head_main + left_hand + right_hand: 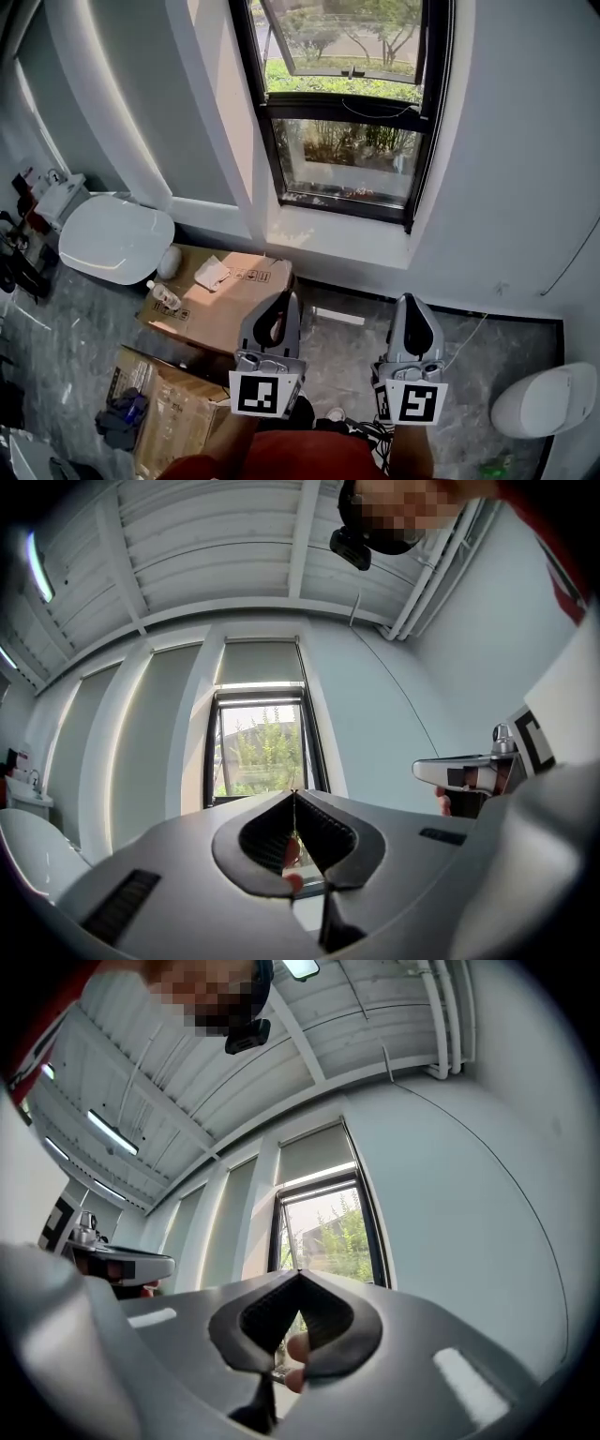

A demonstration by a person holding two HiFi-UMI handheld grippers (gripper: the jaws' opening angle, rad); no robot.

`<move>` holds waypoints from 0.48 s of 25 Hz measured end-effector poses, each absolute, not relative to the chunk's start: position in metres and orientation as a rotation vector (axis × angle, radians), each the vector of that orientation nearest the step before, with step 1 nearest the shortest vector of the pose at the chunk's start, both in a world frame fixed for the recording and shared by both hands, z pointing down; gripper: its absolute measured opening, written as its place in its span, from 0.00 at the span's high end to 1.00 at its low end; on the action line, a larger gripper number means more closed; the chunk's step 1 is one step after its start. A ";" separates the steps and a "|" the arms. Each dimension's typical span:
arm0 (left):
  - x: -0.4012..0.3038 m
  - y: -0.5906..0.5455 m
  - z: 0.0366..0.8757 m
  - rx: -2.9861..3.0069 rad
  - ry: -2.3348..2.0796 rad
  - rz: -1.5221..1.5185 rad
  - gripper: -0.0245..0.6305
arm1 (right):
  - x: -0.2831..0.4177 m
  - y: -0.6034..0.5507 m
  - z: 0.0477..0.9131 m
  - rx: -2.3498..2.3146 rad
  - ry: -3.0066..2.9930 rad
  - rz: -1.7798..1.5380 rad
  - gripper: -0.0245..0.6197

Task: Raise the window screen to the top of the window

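Head view, window: the window [349,155] stands at the far wall, above a pale sill [328,230]. Its upper sash is swung outward.
Head view, window screen: hard to make out. The lower pane looks hazier than the open top, so the window screen [323,150] probably covers only the lower half, ending at the dark crossbar [342,101], where a thin cord [375,111] hangs.
Head view, grippers: the left gripper [278,305] and the right gripper [413,307] are side by side at the near edge, well apart from the window, touching nothing.
Head view, surroundings: cardboard boxes [220,295] lie on the floor at the left, with a white toilet lid [114,239] further left.

Left gripper view, jaws: clenched, the 2 ribbed pads meeting at the tip with nothing between them.
Left gripper view, aim: the window sits straight ahead and far off, with a grey panel [258,663] above the frame. The right gripper shows at the right, just as far back.

Right gripper view, jaws: closed tight and empty.
Right gripper view, aim: the window is ahead and slightly right, far away. The left gripper shows at the left edge.

Progress, done: nothing of the raising itself, as I judge it. Neither gripper has reached the screen.
Progress, left: approach the window, take hold of the crossbar or cord, and lift the screen to the top of the frame.
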State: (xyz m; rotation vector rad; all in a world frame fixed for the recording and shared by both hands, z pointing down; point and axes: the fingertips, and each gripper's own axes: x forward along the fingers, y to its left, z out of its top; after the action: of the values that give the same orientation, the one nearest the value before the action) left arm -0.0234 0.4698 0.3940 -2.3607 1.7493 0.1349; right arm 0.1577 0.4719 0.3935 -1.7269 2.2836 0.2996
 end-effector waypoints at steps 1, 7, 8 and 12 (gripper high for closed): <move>-0.025 0.470 0.395 -2.359 1.767 0.129 0.95 | 0.159 0.472 0.393 -1.718 2.282 0.301 0.95; -0.017 0.464 0.391 -2.357 1.759 0.164 0.95 | 0.169 0.472 0.394 -1.711 2.283 0.324 0.95; -0.015 0.463 0.390 -2.369 1.753 0.172 0.95 | 0.170 0.471 0.395 -1.715 2.287 0.331 0.95; -0.009 0.455 0.390 -2.382 1.748 0.194 0.95 | 0.173 0.465 0.395 -1.735 2.300 0.364 0.95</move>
State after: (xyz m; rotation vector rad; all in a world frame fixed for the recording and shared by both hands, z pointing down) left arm -0.0095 0.4551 0.3896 -2.3821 1.7480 0.1938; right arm 0.1729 0.4649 0.3951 -1.7349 2.3003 0.3645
